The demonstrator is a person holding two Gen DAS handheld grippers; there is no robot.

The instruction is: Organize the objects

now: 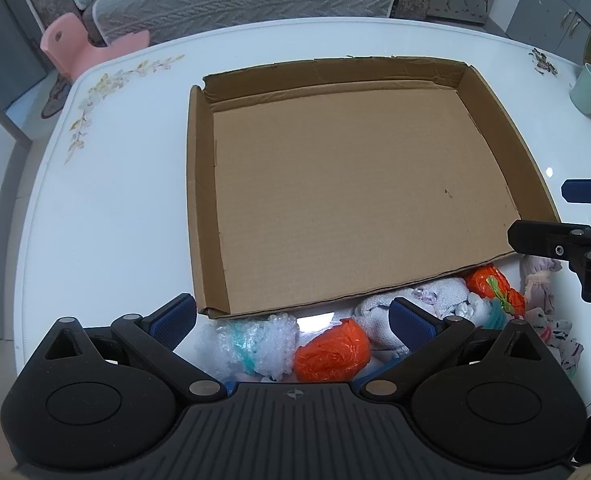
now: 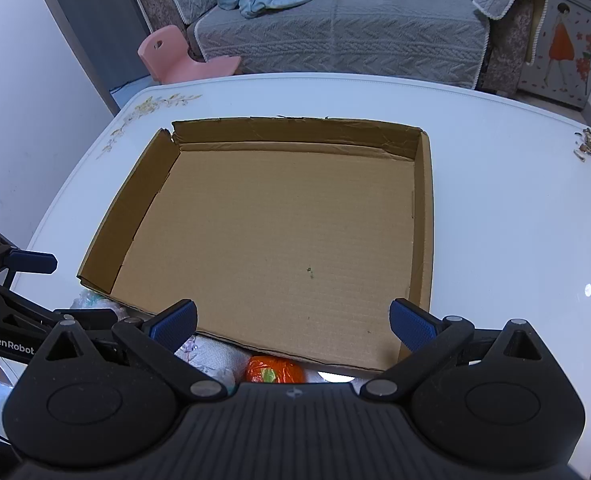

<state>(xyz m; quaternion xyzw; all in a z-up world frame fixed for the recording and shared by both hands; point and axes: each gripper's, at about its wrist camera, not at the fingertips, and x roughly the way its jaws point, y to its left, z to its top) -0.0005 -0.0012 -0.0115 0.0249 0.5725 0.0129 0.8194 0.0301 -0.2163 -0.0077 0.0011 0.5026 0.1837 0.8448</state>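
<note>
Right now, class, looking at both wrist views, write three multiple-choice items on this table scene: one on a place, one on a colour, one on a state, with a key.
1. Where do the small bundles lie?
A. inside the cardboard tray
B. on the table by the tray's near edge
C. on the sofa

2. What colour is the crinkly bundle between the left hand-held gripper's fingers?
A. orange
B. black
C. purple

3. How is the right hand-held gripper?
A. shut on a bundle
B. open, holding nothing
C. shut on the tray

Key: B, the cardboard tray is bare and the bundles sit on the table before it; A, the orange bundle shows it; B, the right hand-held gripper has its jaws wide apart.
</note>
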